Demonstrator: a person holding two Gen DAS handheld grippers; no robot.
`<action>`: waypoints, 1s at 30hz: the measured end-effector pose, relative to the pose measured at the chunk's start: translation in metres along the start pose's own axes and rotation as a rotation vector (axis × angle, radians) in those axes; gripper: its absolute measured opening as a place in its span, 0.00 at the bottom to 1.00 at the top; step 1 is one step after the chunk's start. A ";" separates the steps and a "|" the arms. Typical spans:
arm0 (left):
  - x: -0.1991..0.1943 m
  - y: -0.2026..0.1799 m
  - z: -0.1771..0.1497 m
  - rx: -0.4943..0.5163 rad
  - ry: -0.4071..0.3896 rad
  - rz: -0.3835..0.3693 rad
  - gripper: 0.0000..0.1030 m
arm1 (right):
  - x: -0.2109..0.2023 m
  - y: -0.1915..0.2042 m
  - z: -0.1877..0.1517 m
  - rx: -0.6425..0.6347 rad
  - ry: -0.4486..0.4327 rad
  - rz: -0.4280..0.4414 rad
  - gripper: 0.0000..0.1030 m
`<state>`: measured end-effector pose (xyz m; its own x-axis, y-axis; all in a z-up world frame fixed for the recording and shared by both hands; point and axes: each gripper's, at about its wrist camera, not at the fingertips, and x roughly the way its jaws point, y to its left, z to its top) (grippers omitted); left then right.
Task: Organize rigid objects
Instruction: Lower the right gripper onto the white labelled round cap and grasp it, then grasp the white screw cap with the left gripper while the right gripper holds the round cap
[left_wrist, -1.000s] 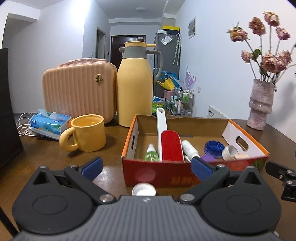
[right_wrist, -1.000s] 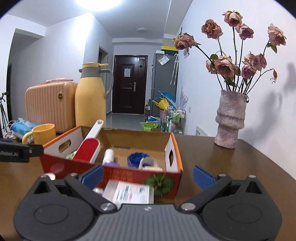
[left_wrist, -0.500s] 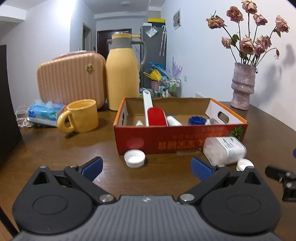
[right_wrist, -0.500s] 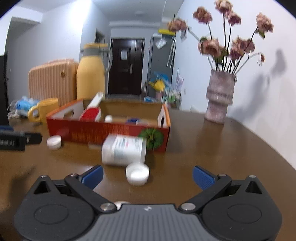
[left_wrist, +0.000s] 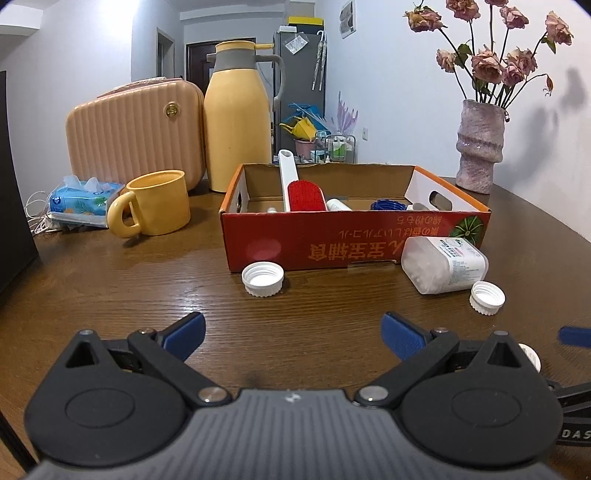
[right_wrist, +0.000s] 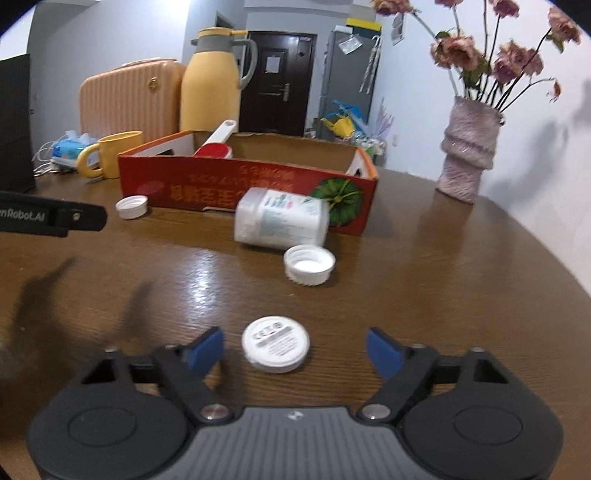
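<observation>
Brown wooden table (right_wrist: 424, 295), hallway behind. Red cardboard box (right_wrist: 258, 188) sits mid-table as the collection point, a red brush (left_wrist: 306, 195) already inside. Loose in front: white jar (right_wrist: 280, 218) on its side, two open caps (right_wrist: 309, 264) (left_wrist: 263, 278). Right gripper (right_wrist: 295, 349) has just been closing; its jaws straddle the flat white lid (right_wrist: 276, 343), pads not touching yet, probably lined up to pick it. Left gripper (left_wrist: 291, 328) gapes wide, empty, near the table.

A red box (left_wrist: 354, 243) with a green print, white caps (left_wrist: 263, 278), a yellow mug (left_wrist: 157, 208), a ribbed peach case (left_wrist: 136, 134), and a pink vase (left_wrist: 479, 147) on the brown wood-grain bench (left_wrist: 147, 295).
</observation>
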<state>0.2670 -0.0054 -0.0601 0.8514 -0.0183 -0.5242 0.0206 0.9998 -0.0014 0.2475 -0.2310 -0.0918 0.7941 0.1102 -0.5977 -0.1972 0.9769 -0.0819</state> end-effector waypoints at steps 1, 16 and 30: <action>0.000 0.000 0.000 -0.001 0.000 0.000 1.00 | 0.001 0.000 0.000 0.008 0.006 0.017 0.62; 0.004 0.004 -0.002 -0.021 0.027 0.001 1.00 | -0.001 -0.018 0.015 0.068 -0.052 0.034 0.37; 0.008 0.003 0.002 -0.034 0.034 0.030 1.00 | 0.004 -0.044 0.035 0.094 -0.113 0.004 0.37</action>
<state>0.2744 -0.0027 -0.0627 0.8333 0.0110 -0.5528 -0.0225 0.9996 -0.0141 0.2799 -0.2670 -0.0625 0.8540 0.1287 -0.5041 -0.1497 0.9887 -0.0013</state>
